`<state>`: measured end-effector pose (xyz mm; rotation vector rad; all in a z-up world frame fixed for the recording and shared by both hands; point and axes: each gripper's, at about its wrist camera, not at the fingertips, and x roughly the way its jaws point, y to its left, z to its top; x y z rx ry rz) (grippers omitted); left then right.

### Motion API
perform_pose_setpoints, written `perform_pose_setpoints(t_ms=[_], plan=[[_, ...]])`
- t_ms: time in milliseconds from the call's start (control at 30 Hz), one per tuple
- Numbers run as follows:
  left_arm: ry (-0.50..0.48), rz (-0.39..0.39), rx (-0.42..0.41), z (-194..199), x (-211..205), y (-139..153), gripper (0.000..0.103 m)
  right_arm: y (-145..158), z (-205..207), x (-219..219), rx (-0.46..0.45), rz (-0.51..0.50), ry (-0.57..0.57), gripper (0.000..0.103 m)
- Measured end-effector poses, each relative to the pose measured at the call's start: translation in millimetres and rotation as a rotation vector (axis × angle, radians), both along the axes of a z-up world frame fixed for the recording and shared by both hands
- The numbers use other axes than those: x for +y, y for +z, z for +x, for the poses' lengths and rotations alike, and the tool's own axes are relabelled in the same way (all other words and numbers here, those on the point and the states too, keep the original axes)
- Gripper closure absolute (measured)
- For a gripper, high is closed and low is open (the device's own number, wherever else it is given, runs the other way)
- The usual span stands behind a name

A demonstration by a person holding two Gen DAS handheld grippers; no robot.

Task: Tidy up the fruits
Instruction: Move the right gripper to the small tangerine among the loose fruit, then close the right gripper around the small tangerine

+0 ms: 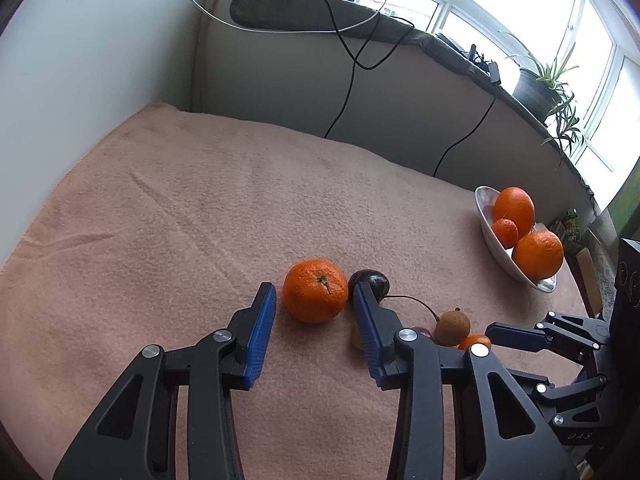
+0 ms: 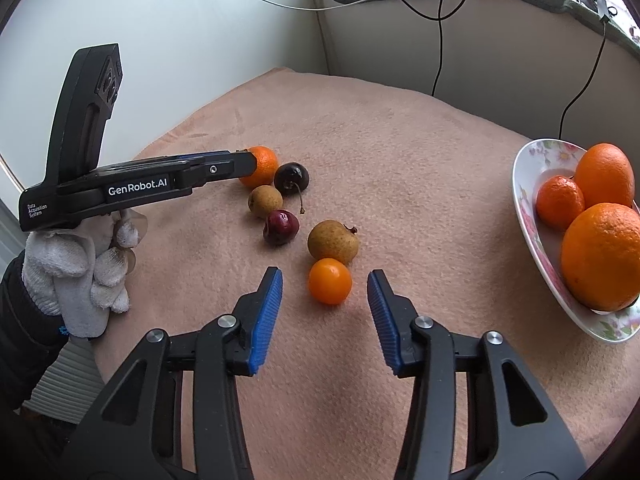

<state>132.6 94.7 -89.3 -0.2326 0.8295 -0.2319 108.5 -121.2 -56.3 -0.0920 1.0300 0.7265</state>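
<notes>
A mandarin point(image 1: 315, 290) lies on the pink cloth just ahead of my open left gripper point(image 1: 315, 298), its fingers on either side of it; it also shows in the right wrist view point(image 2: 262, 166). My open right gripper point(image 2: 325, 280) straddles a small orange fruit point(image 2: 330, 281). Near it lie two brown longans point(image 2: 333, 241) point(image 2: 265, 201) and two dark cherries point(image 2: 281, 227) point(image 2: 292, 178). A floral bowl point(image 2: 532, 184) at the right holds two oranges point(image 2: 604, 256) and a mandarin point(image 2: 559, 202).
The cloth point(image 1: 200, 200) covers the table up to a grey panel point(image 1: 400, 108) with hanging black cables point(image 1: 344, 96). A potted plant point(image 1: 540, 84) stands on the sill. A gloved hand point(image 2: 80, 276) holds the left gripper.
</notes>
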Motion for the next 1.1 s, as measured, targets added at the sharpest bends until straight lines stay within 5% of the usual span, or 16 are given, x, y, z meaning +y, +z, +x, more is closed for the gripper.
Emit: perform_pose_setpoints(t_ms=[400,600,867,1100], plan=[[-0.005,0.016,0.0,4.5,-3.5,-3.2,0.073,-6.1,3.3,6.7,0.013,-0.01,0.004,0.064],[-0.004,0.009,-0.002,3.2,-2.5,-2.8,0.073,-9.9,5.2,8.4,0.024,-0.021,0.005,0.078],[0.001,0.006,-0.011,0.9,-1.9,-0.4,0.074,-5.4,1.7,4.6,0.01,-0.008,0.001,0.078],[0.002,0.027,-0.027,0.8,-3.0,3.5,0.085,-2.4,0.2,-0.2,-0.004,-0.013,-0.005,0.078]])
